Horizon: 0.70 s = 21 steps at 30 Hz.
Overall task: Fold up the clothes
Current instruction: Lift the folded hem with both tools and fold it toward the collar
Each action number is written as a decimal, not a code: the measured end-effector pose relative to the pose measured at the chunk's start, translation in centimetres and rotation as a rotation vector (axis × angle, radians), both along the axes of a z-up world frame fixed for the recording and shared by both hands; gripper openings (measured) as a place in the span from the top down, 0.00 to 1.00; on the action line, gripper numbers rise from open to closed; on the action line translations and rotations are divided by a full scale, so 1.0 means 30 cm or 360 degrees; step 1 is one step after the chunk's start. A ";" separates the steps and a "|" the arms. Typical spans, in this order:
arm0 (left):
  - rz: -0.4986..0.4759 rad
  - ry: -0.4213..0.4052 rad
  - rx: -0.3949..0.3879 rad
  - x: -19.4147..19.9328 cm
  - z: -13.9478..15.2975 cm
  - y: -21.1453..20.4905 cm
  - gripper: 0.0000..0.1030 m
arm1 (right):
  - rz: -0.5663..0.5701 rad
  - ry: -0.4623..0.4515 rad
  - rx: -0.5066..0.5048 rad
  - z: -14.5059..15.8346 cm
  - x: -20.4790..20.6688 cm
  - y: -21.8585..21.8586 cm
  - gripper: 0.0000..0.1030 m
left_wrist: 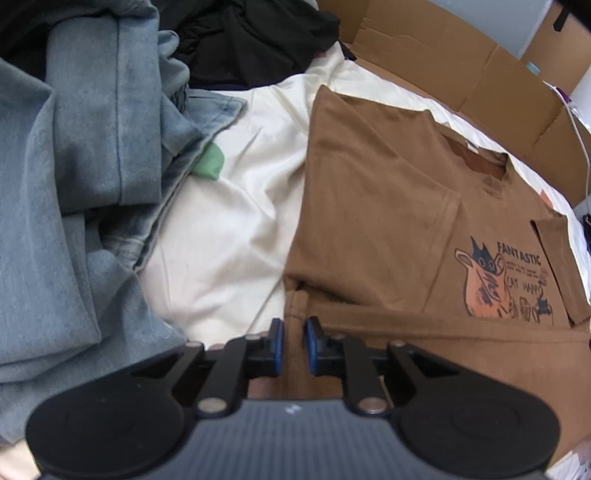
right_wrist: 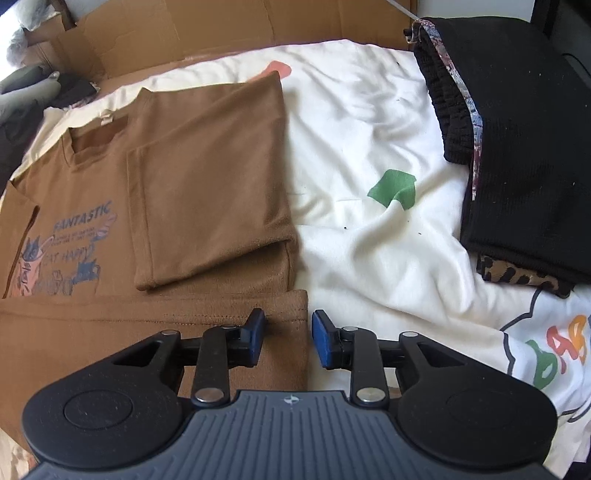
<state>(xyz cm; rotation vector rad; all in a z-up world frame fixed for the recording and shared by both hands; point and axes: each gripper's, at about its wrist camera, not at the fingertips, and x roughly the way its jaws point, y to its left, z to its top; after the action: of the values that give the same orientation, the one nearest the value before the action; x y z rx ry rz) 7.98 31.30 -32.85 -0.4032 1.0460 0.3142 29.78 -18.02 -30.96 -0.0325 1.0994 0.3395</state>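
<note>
My left claw (left_wrist: pixel 293 345) sits low over the near left corner of the brown T-shirt (left_wrist: pixel 388 206), its blue pads a narrow gap apart with the shirt's edge running between them; I cannot tell whether the pads actually pinch the cloth, since the fingers' own bodies hide the contact. My right claw (right_wrist: pixel 288 338) stands wider, with the shirt's near right corner (right_wrist: pixel 291 314) lying in the gap and neither pad visibly touching it. The T-shirt lies flat on the white sheet (right_wrist: pixel 369 147) of the bed, both sides folded inward so the sleeves overlap the front; the folded panels cover part of the blue cat print (left_wrist: pixel 502 284), and I read only "FANTASTIC" and "CAT HAPPY", the finer lettering being too small. The bottom hem is folded up as a band across the near edge, and its nearest part is cut off by the rig's body in both views. To the left of the shirt a heap of blue denim (left_wrist: pixel 85 166) spills over the sheet, hiding part of a green patch (left_wrist: pixel 210 160); black clothes (left_wrist: pixel 251 40) behind it are dark and blurred. To the right a folded black garment (right_wrist: pixel 524 147) rests on a leopard-print piece (right_wrist: pixel 517 275) that shows only as a strip. Flattened cardboard (right_wrist: pixel 221 29) lines the far side.
</note>
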 end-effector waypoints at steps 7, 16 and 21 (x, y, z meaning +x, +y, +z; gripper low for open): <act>0.0017 -0.0027 0.0077 -0.025 0.054 -0.025 0.95 | 0.0011 -0.0017 0.0000 0.020 -0.019 -0.009 0.98; 0.0057 -0.0076 0.0167 -0.080 0.224 -0.058 0.96 | -0.0019 -0.0105 -0.0036 0.161 -0.083 -0.028 0.98; 0.0091 -0.0129 0.0205 -0.109 0.343 -0.082 0.96 | -0.0038 -0.0167 -0.0020 0.274 -0.124 -0.051 0.98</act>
<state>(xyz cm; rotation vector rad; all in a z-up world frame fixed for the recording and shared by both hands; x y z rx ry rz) 4.71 28.86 -22.57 -0.3277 0.9308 0.4106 26.05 -19.54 -22.75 -0.0478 0.9975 0.3059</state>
